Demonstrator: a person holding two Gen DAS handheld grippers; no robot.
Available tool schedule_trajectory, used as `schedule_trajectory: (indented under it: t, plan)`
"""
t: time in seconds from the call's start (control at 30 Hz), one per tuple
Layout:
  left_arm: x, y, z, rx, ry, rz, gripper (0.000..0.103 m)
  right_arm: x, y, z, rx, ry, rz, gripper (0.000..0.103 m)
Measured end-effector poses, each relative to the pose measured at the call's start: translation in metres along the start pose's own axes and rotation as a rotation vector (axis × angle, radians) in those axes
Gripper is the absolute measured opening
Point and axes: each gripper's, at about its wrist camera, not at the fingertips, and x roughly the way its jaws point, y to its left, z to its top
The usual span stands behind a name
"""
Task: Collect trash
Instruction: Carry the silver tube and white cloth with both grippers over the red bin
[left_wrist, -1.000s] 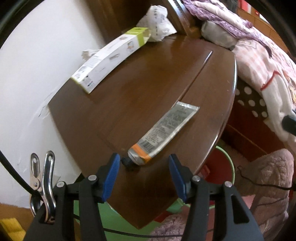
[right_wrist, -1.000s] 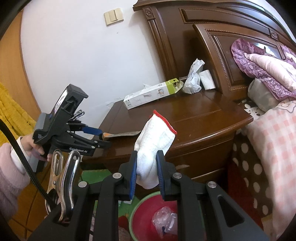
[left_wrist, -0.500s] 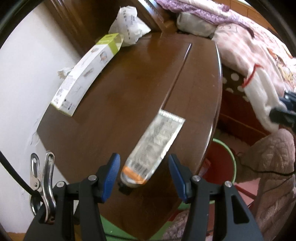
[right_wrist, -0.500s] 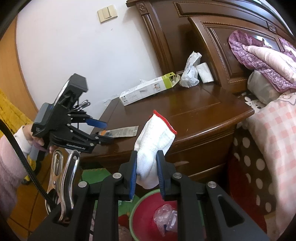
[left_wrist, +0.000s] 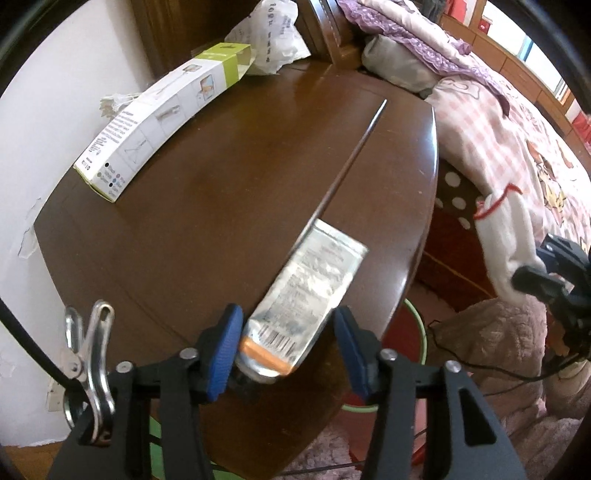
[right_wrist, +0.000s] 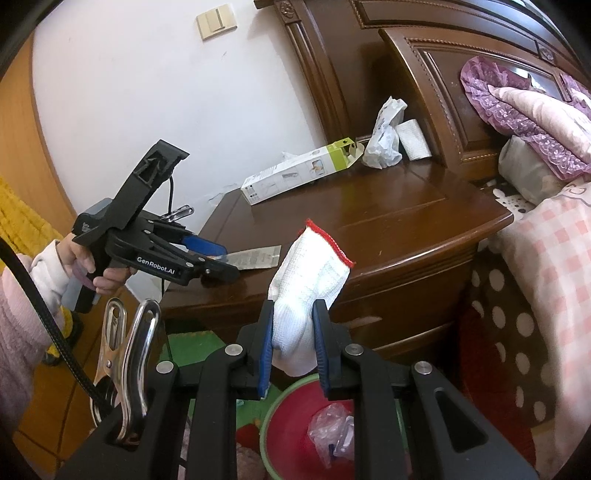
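The left gripper (left_wrist: 288, 345) tips steeply down over the front corner of the wooden bench (left_wrist: 221, 221), gripped from behind by a hand (right_wrist: 107, 271) in a pale sleeve. Its jaws are closing around the orange-banded cap end of a flattened silver tube (left_wrist: 306, 291) – the left blue pad is against the tube's edge, the right pad just clear of it. The tube's crimped tail points toward the bench's middle. The right gripper (right_wrist: 293, 347) angles gently downward in front of the bench, its jaws narrow and clamped on a white knit glove (right_wrist: 306, 284) with a red-edged cuff, above a red bin with a green rim (right_wrist: 275, 413) – clear plastic already lies inside. A long white-and-green carton (left_wrist: 162, 110) and crumpled white paper (left_wrist: 273, 40) lie along the bench's far edge.
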Motion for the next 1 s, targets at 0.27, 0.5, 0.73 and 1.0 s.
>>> schedule_trajectory:
  t: [0.27,0.5,0.73,1.0]
  plan:
    - [-0.004,-0.009,-0.008,-0.059,-0.022,0.023,0.040,-0.004,0.002,-0.005,-0.002,-0.007,0.004,0.020]
    - [-0.012,-0.018,-0.026,-0.138,-0.075,0.005,0.040,-0.008,0.001,-0.008,0.012,-0.017,0.002,0.020]
    - [-0.020,-0.030,-0.048,-0.192,-0.135,0.041,0.040,-0.010,0.002,-0.015,0.020,-0.010,0.004,0.020]
    - [-0.034,-0.043,-0.081,-0.283,-0.197,0.045,0.040,-0.013,0.003,-0.029,0.026,0.007,-0.015,0.020]
